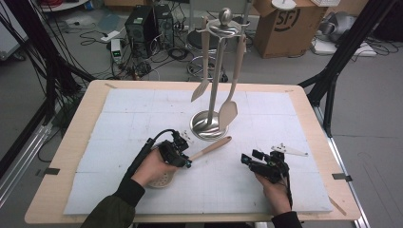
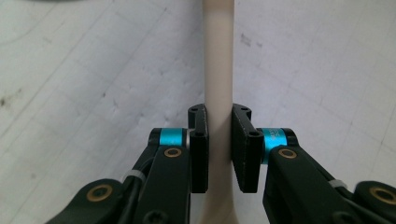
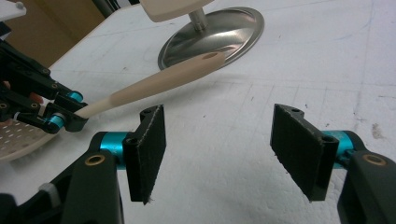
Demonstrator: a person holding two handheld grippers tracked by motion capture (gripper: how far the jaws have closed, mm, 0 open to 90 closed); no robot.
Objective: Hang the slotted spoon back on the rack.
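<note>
Beige plastic is what your left gripper [image 2: 218, 140] has hold of: its own view shows both black pads pressed flat against the narrow handle of the slotted spatula [image 2: 218, 70], one on each side, with no gap. That view gives you the clamp and the white foam mat [image 2: 93, 70] beneath, but not the two ends of the tool.

From the high view you get the layout instead. Your left gripper [image 1: 183, 159] grips the spatula [image 1: 209, 148] low on its handle; the perforated head lies on the mat [image 1: 119, 114] under your left hand [image 1: 154, 168], and the handle's free end points at the base of the metal stand [image 1: 209, 124], stopping just short of it. Two more beige utensils [image 1: 228, 111] hang from the stand's top ring, one on either side of the post.

Your right gripper [image 3: 219, 149] is released: its view shows the pads standing wide apart with bare mat [image 3: 280, 56] between them. That same view also takes in, farther off, the other gripper [image 3: 65, 116] clamped on the handle [image 3: 154, 84], the holed head lying flat, and the stand's dished base [image 3: 224, 32] just beyond the handle tip. In the high view your right gripper [image 1: 249, 159] sits on the stand's near right, well apart from the spatula.
</note>
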